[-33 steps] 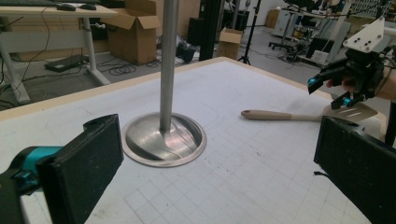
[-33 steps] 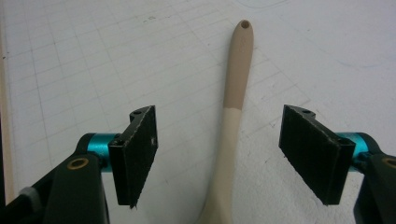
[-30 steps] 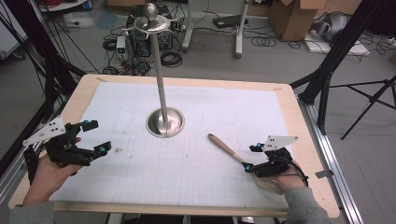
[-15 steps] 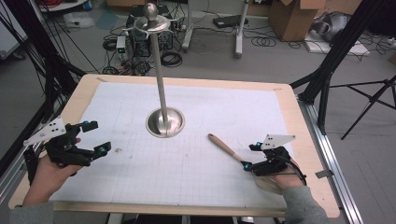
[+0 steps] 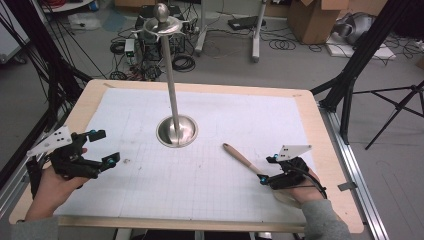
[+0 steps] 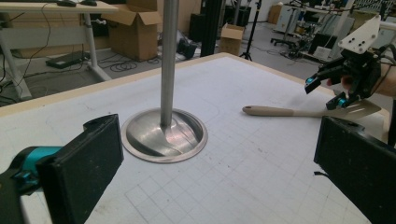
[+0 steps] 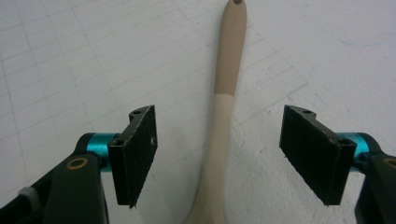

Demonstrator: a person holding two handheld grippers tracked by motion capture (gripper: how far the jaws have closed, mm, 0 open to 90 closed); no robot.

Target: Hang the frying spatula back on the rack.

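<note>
Right gripper view is where the wooden spatula [image 7: 224, 107] is best seen: it is lying flat on the gridded paper mat [image 5: 200, 180], its handle running away up the frame, and it is being straddled by the spread jaws of the right gripper [image 7: 219, 154], one pad on each side and neither touching the wood. In the high view the spatula [image 5: 242, 159] is lying right of the metal stand [image 5: 176, 131], handle end pointing toward the stand's base, blade end hidden under the right gripper [image 5: 267, 170]. Compared with the pictures from a second and half a second ago, little is being changed: the spatula is resting in the same spot, and the right gripper appears to have been edged only slightly, though at this size that cannot be told for certain. The grasp is therefore judged as lined up but not yet closed. The left gripper [image 5: 100, 149] is being held over the mat's left side, jaws wide apart and empty, well apart from the spatula, as before.
</note>
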